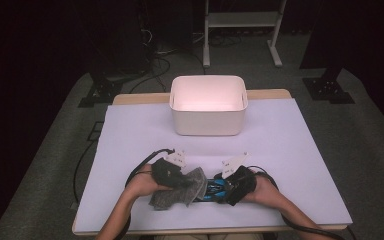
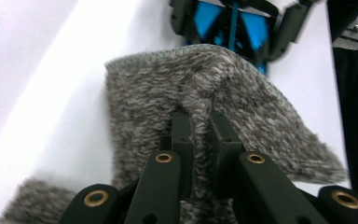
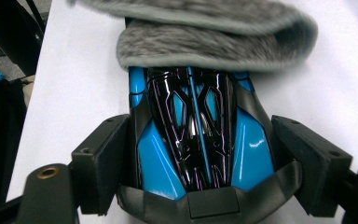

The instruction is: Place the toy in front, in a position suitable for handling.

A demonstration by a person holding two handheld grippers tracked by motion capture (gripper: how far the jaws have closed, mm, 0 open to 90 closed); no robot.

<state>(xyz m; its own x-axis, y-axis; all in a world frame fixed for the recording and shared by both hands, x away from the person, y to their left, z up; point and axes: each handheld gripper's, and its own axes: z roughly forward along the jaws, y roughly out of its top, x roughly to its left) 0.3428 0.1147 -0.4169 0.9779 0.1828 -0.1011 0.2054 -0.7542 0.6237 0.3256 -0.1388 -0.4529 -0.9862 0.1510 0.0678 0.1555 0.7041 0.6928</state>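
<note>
So the left claw (image 2: 199, 122) is clenched tight on a pinch of the fuzzy grey cloth (image 2: 205, 88), draping it over the nose of a blue and black toy car (image 3: 193, 135) that sits on the white desk (image 1: 280, 145) right in front of the person. The right claw (image 3: 205, 154) straddles the car's tail, jaws wide and snug against its sides, I'd guess to pin it so the wiping doesn't shove it around. The white bin (image 1: 207, 106) waits further back.
</note>
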